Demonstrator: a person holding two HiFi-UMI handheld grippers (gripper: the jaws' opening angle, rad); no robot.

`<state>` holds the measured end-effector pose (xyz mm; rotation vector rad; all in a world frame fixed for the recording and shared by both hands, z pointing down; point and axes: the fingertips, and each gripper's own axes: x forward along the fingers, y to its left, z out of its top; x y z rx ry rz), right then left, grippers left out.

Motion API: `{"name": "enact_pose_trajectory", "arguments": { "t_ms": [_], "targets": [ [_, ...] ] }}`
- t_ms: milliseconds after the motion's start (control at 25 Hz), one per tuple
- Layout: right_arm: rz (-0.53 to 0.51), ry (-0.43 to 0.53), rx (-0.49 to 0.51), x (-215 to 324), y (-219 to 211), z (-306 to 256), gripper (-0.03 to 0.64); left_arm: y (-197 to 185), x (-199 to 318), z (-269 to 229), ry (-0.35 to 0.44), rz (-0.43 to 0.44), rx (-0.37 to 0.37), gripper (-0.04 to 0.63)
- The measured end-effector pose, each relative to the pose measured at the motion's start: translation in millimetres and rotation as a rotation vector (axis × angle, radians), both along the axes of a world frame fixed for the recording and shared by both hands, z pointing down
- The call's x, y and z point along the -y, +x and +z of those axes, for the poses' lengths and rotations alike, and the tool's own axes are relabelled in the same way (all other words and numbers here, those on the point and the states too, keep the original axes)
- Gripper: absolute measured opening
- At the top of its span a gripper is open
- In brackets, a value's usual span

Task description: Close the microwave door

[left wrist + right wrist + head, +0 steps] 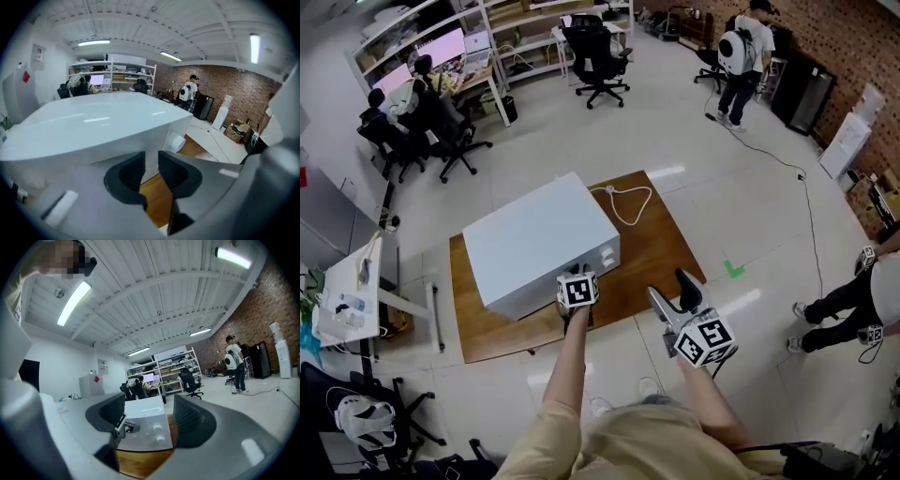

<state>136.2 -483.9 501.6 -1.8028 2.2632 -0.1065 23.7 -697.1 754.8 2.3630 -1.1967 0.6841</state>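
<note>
A white microwave (539,239) stands on a low wooden board (661,239), its front turned toward me. In the right gripper view its door (138,430) looks flush with the front, beside two white knobs (158,433). My left gripper (575,283) is at the lower front of the microwave, jaws shut with nothing between them. In the left gripper view the microwave (93,126) fills the frame just past the left gripper (151,161). My right gripper (672,291) hangs open and empty to the right, off the microwave; its own view looks past the right gripper (150,413) at the front.
A white power cord (623,202) lies on the board behind the microwave. A small white table (356,291) stands at the left. Office chairs (598,56) and seated people are at the back, a person with a backpack (741,56) stands far right, and another person (853,295) stands at the right edge.
</note>
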Motion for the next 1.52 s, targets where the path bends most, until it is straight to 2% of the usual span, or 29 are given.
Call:
{"name": "enact_pose_trajectory", "arguments": {
  "t_ms": [80, 160, 200, 280, 400, 520, 600, 640, 760, 800, 880, 1080, 1240, 1520],
  "targets": [
    [-0.009, 0.011, 0.003, -8.3, 2.3, 0.5, 0.313, 13.5, -15.7, -10.2, 0.082, 0.040, 0.024, 0.131],
    [-0.024, 0.026, 0.011, -17.4, 2.3, 9.0, 0.313, 20.0, -35.5, -26.0, 0.180, 0.058, 0.001, 0.235],
    [-0.035, 0.033, 0.016, -21.6, 1.3, 15.5, 0.313, 16.8, -46.0, -36.7, 0.235, 0.045, -0.020, 0.266],
    [-0.063, 0.046, 0.025, -29.0, -2.3, 29.5, 0.312, 0.2, -67.5, -62.5, 0.348, -0.002, -0.082, 0.270],
    [-0.118, 0.066, 0.030, -35.9, -9.5, 43.9, 0.311, -24.8, -109.1, -103.4, 0.462, -0.043, -0.207, 0.275],
    [-0.177, 0.076, 0.031, -41.5, -18.0, 57.2, 0.311, -34.7, -162.6, -131.5, 0.548, -0.043, -0.281, 0.383],
    [-0.217, 0.085, 0.026, -45.7, -26.9, 65.5, 0.311, -43.6, -194.8, -143.2, 0.619, -0.056, -0.280, 0.397],
    [-0.234, 0.093, 0.018, -48.1, -32.2, 68.4, 0.311, -50.8, -209.1, -147.8, 0.667, -0.069, -0.253, 0.397],
    [-0.260, 0.112, -0.061, -54.9, -47.5, 77.7, 0.310, -79.8, -245.7, -149.8, 0.805, -0.127, -0.117, 0.396],
    [-0.261, 0.117, -0.099, -56.8, -51.8, 81.1, 0.310, -89.9, -254.7, -148.1, 0.821, -0.154, -0.100, 0.396],
    [-0.253, 0.138, -0.146, -59.6, -57.3, 82.9, 0.307, -108.4, -266.0, -147.8, 0.825, -0.212, -0.113, 0.394],
    [-0.228, 0.210, -0.156, -64.4, -62.0, 69.4, 0.298, -137.2, -275.5, -159.0, 0.837, -0.320, -0.148, 0.383],
    [-0.236, 0.218, -0.163, -62.6, -61.2, 59.9, 0.298, -146.5, -279.8, -172.6, 0.850, -0.358, -0.160, 0.374],
    [-0.225, 0.184, -0.172, -58.9, -55.5, 54.5, 0.298, -151.2, -284.2, -204.0, 0.901, -0.362, -0.135, 0.357]
  ]
}}
